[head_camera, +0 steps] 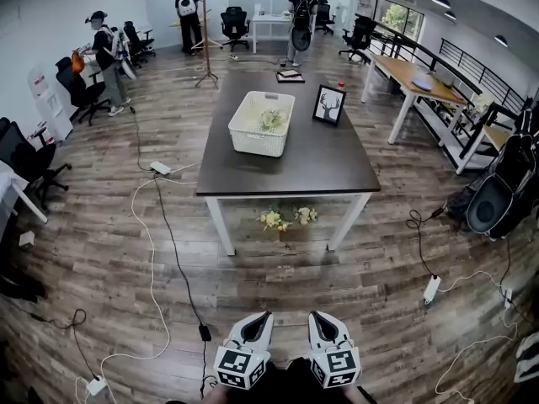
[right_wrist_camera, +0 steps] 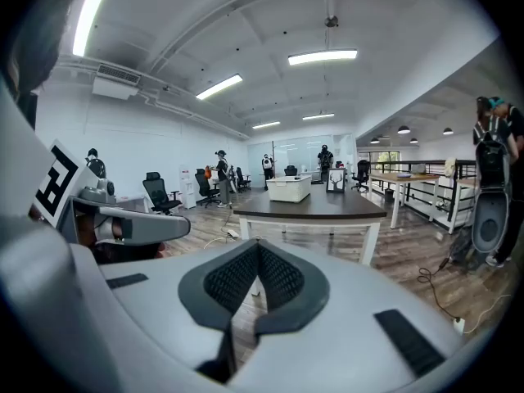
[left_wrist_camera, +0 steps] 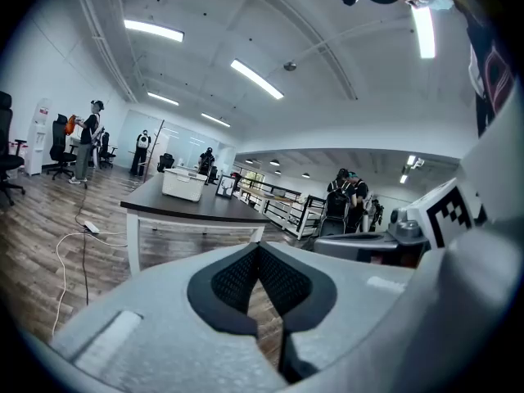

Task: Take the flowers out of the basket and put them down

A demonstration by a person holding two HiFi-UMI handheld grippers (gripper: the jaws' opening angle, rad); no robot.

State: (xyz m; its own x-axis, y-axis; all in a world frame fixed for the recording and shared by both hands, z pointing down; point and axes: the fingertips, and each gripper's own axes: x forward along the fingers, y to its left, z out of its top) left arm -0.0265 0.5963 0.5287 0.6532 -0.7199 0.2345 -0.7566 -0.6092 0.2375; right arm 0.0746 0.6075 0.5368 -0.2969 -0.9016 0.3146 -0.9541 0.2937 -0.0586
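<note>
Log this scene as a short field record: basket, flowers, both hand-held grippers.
basket: white, on the dark table, beside a picture frame
flowers in basket: some visible inside
flowers on floor: lying under the table
left hand-held gripper: shut, empty, well short of the table
right hand-held gripper: shut, empty, well short of the table

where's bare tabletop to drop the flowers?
The near half of the table, in front of the basket and the picture frame, is bare to its edge. Behind the basket is bare too. Tightest: the gap between basket and picture frame.
</note>
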